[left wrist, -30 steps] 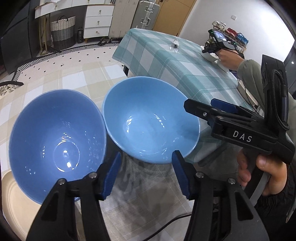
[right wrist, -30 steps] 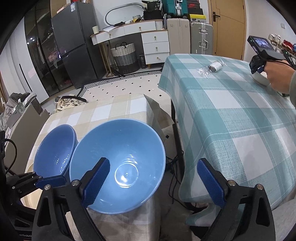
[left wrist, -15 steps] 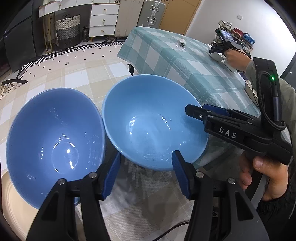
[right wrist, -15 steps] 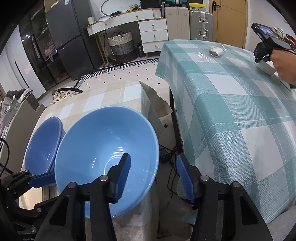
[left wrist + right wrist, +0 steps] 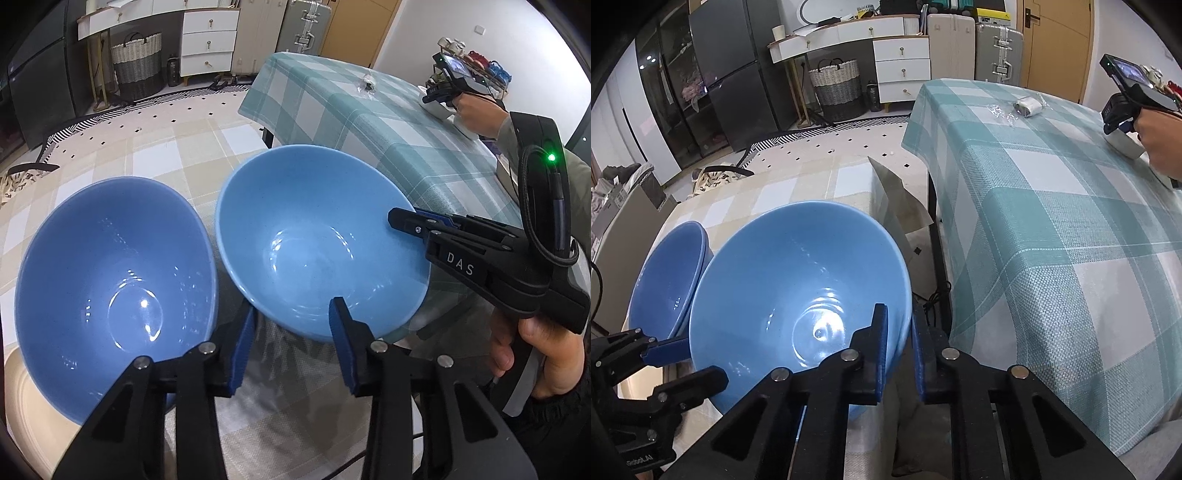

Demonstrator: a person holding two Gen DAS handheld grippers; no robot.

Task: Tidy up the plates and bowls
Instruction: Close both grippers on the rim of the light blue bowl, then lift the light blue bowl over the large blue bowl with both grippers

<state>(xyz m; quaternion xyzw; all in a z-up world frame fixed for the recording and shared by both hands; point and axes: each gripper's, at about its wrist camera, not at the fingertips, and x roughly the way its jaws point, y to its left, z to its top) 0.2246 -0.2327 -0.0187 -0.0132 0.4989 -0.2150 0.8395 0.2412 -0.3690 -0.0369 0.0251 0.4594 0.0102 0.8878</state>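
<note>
Two blue bowls stand side by side on the beige checked cloth. The lighter bowl [image 5: 317, 251] [image 5: 798, 288] is on the right and the darker bowl [image 5: 114, 291] [image 5: 668, 280] on the left. My right gripper [image 5: 899, 347] [image 5: 406, 221] is shut on the lighter bowl's right rim, one pad inside and one outside. Low in front of both bowls, my left gripper [image 5: 291, 347] has its jaws closing. The lighter bowl's near outer wall shows in the gap, and the pads press on nothing. Its left finger lies beside the darker bowl's right wall.
A cream plate [image 5: 26, 398] shows under the darker bowl at the lower left. A table with a teal checked cloth [image 5: 369, 122] [image 5: 1052, 221] stands close on the right across a narrow gap. At its far end another person's hand [image 5: 1152, 136] holds a device.
The right gripper's jaws have come together onto the lighter bowl's right rim. The left gripper's pads have drawn a little closer. Both bowls stay where they were.
</note>
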